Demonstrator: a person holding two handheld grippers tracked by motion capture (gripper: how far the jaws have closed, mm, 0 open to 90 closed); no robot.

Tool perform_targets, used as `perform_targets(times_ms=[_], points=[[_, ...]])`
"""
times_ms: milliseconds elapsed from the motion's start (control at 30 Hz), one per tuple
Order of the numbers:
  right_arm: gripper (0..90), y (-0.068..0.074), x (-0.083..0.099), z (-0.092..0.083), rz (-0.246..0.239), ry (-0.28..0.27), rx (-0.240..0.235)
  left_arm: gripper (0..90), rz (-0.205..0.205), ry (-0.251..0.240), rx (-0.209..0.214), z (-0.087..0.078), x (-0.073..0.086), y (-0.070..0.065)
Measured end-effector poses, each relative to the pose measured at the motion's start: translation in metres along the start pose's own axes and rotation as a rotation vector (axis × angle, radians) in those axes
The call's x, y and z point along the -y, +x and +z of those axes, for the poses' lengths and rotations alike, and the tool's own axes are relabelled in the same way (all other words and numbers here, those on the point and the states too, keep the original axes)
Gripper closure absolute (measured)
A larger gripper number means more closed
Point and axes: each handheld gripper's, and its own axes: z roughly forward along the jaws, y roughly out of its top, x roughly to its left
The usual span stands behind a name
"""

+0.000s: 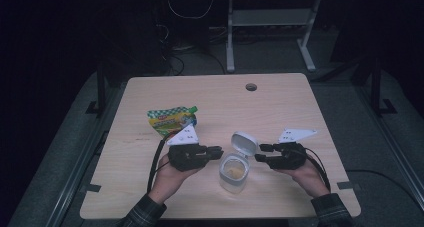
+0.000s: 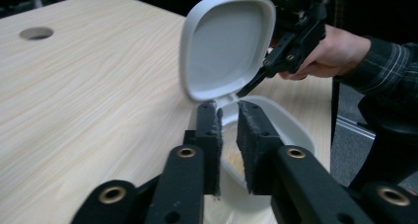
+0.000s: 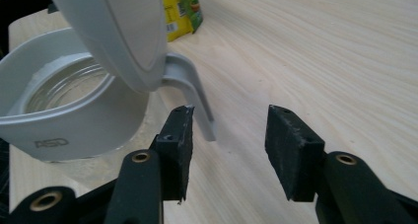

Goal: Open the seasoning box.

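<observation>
Desk: light wooden desk (image 1: 280, 107) with pale grain, filling the middle of the high view.
Hole: round cable hole (image 1: 251, 87) in the desk top, near its far edge, upper centre of the frame.
Pouch: yellow-and-green printed foil pouch (image 1: 172, 120) lying flat on the desk, left of centre.
Frame: grey metal table frame (image 1: 270, 22) on the floor beyond the desk, upper centre-right.
Cables: dark cables (image 1: 187, 12) on the floor, upper centre.
Floor: grey carpeted floor (image 1: 60, 152) around the desk.
</observation>
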Motion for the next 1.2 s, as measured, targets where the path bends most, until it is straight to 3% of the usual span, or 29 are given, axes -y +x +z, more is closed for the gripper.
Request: perform_targets(times_ms=[167,567,800,1000,1200], points=[[55.4,0.005,0.002,0.007,-0.012,0.002,-0.039,67.7,-0.028,0.010,-0.027,-0.011,0.011,0.006],[58.4,0.012,0.001,0.027,-0.025,-0.012,-0.047,44.1,-0.042,0.030,-0.074,-0.038,0.047,0.012],[63.2,0.012,-0.001,0.035,-0.028,-0.035,-0.039,40.8,-0.063,0.050,-0.091,-0.047,0.067,0.015],[76.5,0.015,-0.001,0.041,-0.060,-0.029,-0.025,40.4,-0.061,0.059,-0.083,-0.043,0.069,0.015],[79.3,0.020,-0.001,0.038,-0.101,-0.021,0.035,40.4,-0.064,0.065,-0.085,-0.041,0.070,0.015]])
